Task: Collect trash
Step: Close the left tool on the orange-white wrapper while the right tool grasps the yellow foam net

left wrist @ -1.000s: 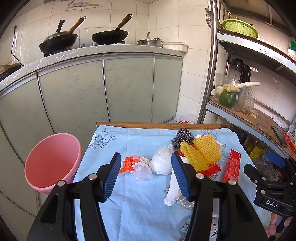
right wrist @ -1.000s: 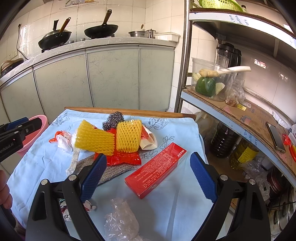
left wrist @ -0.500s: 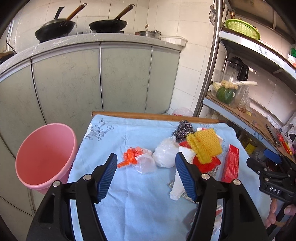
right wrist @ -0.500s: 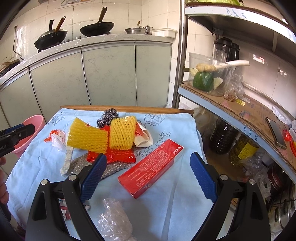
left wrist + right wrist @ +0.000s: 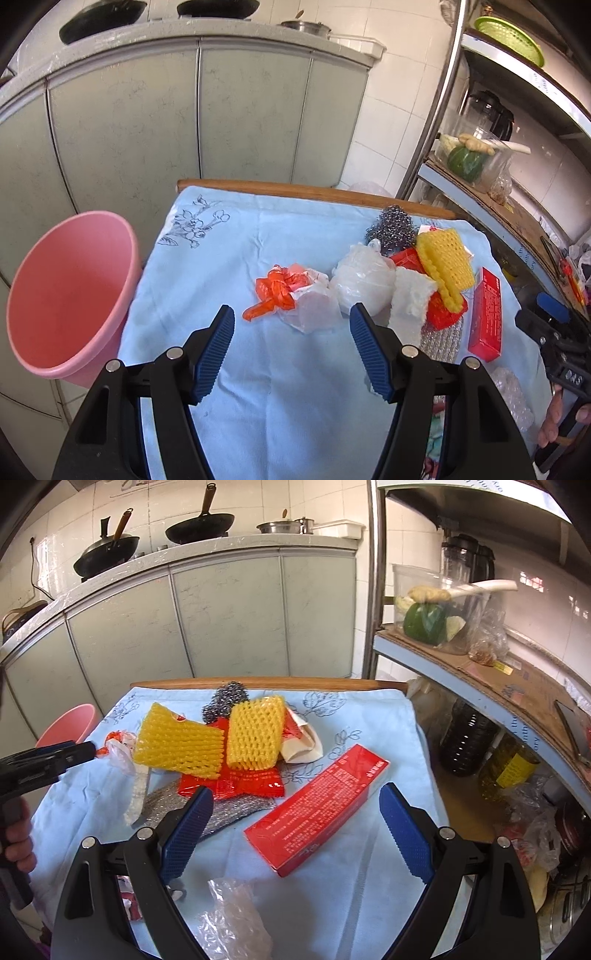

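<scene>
Trash lies on a table with a light blue cloth [image 5: 236, 266]. My left gripper [image 5: 291, 314] is open and empty, just short of an orange and clear plastic wrapper [image 5: 291, 295] and a white plastic bag [image 5: 364, 282]. My right gripper [image 5: 295, 794] is open and empty above a red carton [image 5: 317, 805]. Beyond it lie two yellow foam nets [image 5: 255, 733], a red foil packet [image 5: 240, 781], a steel scourer [image 5: 225, 699] and a bubble wrap piece [image 5: 232, 919]. A pink bucket [image 5: 66, 295] stands left of the table.
Grey kitchen cabinets [image 5: 243, 110] with woks on top stand behind the table. A metal shelf rack [image 5: 480, 686] with a tub of vegetables, bottles and bags stands to the right. The table's wooden far edge [image 5: 266, 682] shows past the cloth.
My left gripper has moved forward and tilted down towards the orange wrapper and white bag. My right gripper has come slightly closer over the red carton. Both stay open.
</scene>
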`<action>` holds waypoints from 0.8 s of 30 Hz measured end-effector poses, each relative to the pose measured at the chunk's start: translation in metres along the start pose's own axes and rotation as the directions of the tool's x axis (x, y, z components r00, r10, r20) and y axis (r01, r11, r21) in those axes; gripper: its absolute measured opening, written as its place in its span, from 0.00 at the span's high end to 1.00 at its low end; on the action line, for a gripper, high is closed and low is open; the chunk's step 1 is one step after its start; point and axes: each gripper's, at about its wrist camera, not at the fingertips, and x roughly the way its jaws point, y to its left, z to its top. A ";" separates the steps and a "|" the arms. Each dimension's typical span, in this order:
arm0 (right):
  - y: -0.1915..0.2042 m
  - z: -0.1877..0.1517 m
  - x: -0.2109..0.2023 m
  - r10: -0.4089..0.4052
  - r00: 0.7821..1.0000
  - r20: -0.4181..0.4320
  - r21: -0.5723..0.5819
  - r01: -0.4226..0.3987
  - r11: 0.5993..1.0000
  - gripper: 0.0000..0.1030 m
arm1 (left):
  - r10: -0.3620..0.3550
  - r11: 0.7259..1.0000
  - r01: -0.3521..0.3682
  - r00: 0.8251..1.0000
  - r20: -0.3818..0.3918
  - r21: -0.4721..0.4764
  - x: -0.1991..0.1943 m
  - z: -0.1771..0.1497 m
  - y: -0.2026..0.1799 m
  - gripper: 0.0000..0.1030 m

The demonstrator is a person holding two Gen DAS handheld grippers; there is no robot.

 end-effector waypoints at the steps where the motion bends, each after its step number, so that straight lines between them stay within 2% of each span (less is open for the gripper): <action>1: 0.001 0.001 0.001 0.016 1.000 -0.003 -0.002 -0.016 1.000 0.11 | -0.009 1.000 0.009 1.000 -0.009 -0.005 0.005 0.002 0.001 0.38; 6: 0.012 0.007 0.004 0.072 0.997 -0.006 -0.037 -0.073 0.997 0.11 | -0.029 0.999 0.028 0.998 -0.057 -0.020 0.027 0.012 0.004 0.39; 10: 0.021 0.011 0.008 0.094 0.995 -0.010 -0.061 -0.095 0.994 0.11 | -0.061 0.997 0.057 0.995 -0.083 -0.051 0.036 0.013 0.008 0.45; 19: 0.031 0.011 0.017 0.110 0.993 -0.036 -0.067 -0.112 0.991 0.11 | -0.083 0.996 0.081 0.993 -0.090 -0.021 0.037 0.010 0.004 0.61; 24: 0.032 0.013 0.019 0.119 0.992 -0.041 -0.068 -0.121 0.990 0.11 | -0.084 0.996 0.084 0.995 -0.049 -0.002 0.024 0.008 0.002 0.64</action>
